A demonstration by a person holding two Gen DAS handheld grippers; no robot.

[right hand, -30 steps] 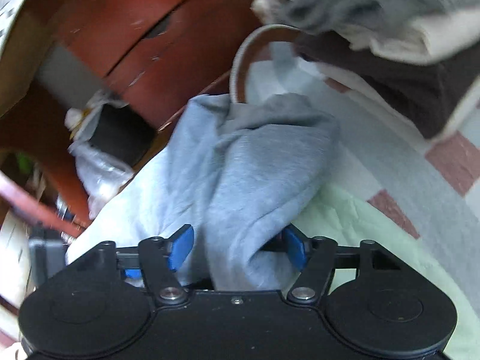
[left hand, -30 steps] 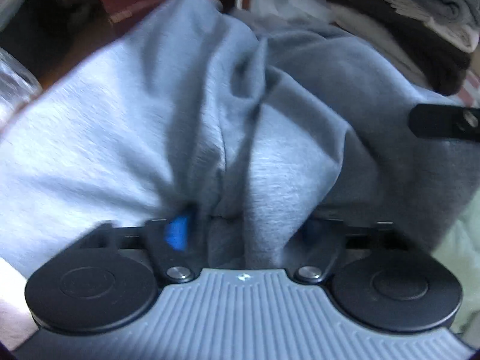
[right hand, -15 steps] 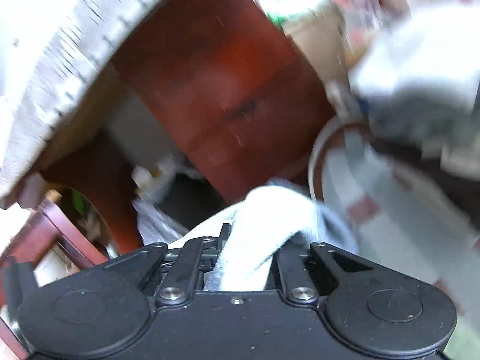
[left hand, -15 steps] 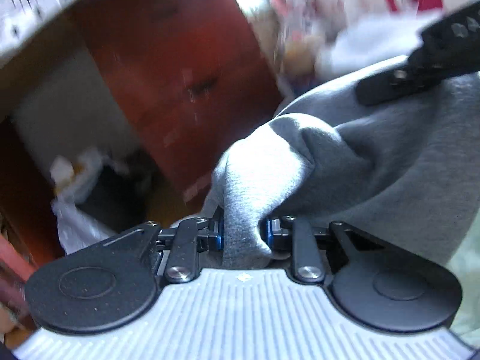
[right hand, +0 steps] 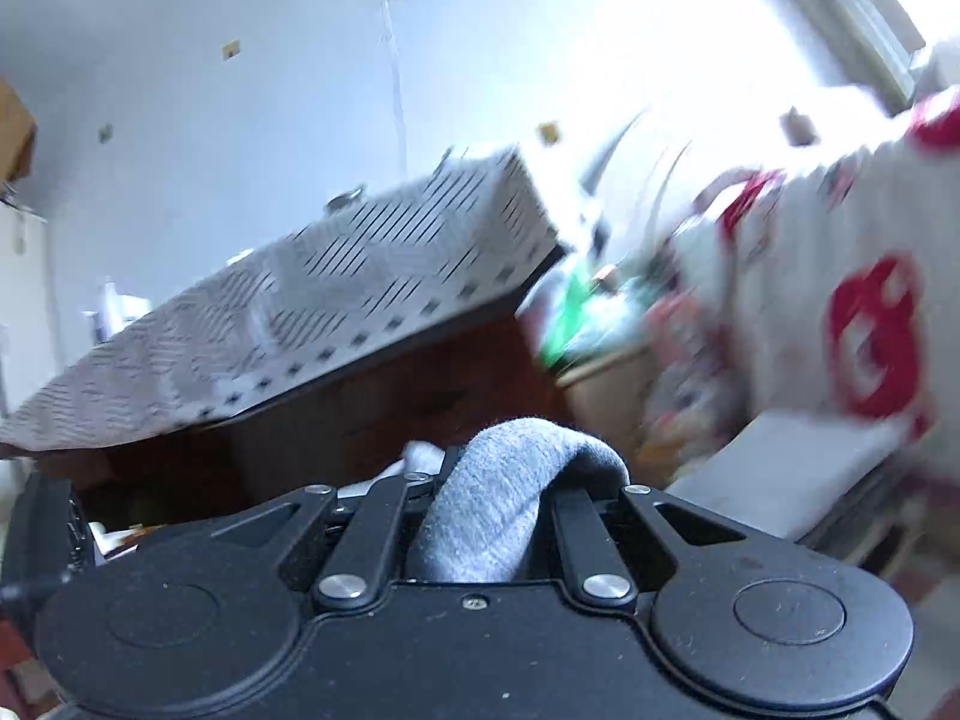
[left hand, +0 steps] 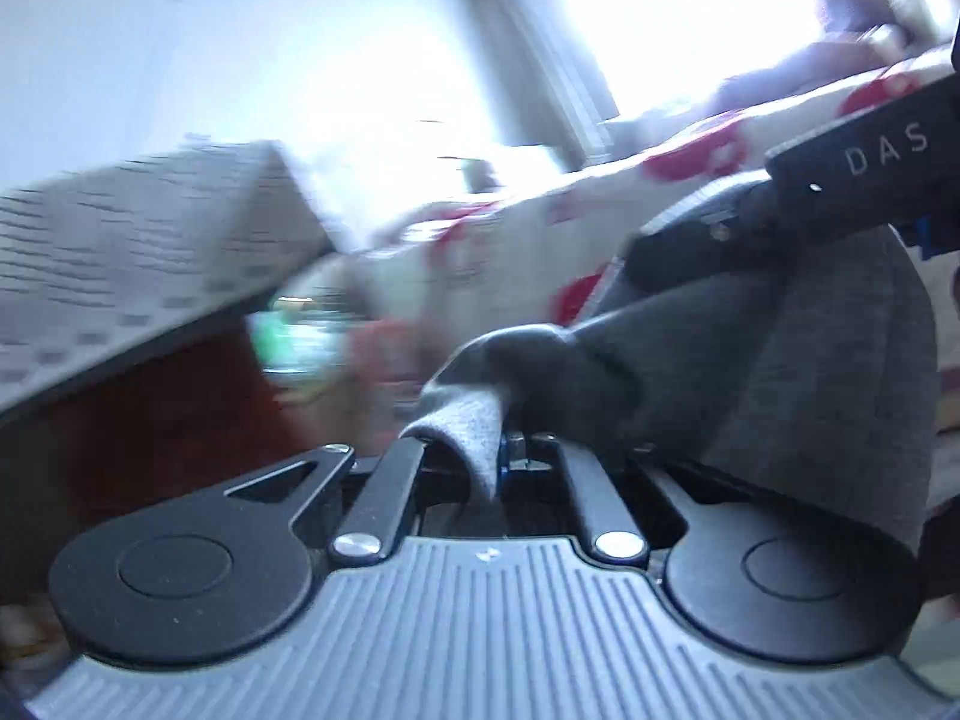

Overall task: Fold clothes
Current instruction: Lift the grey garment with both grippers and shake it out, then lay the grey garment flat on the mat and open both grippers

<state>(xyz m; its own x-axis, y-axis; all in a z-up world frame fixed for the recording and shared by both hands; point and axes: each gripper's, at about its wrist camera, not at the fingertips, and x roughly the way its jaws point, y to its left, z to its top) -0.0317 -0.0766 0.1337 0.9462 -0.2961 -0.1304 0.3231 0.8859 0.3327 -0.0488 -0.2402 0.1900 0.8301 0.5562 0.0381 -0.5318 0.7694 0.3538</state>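
A grey sweatshirt (left hand: pixel 780 360) hangs lifted in the air between both grippers. My left gripper (left hand: pixel 489 456) is shut on a bunched edge of it; the fabric stretches right and up to the right gripper, whose black body (left hand: pixel 852 180) shows at the upper right of the left wrist view. In the right wrist view my right gripper (right hand: pixel 492 516) is shut on a thick fold of the same grey sweatshirt (right hand: pixel 504 480). Both cameras tilt upward, so the rest of the garment is hidden below.
A wooden cabinet (right hand: pixel 360 420) with a white patterned cloth (right hand: pixel 312 312) on top stands ahead on the left. A white fabric with red prints (right hand: pixel 864 324) hangs on the right. A bright window (left hand: pixel 660 18) is behind. The view is motion-blurred.
Both grippers closed on the sweatshirt and lifted it up off the bed. The cameras swung upward from the bed surface to the cabinet, wall and window.
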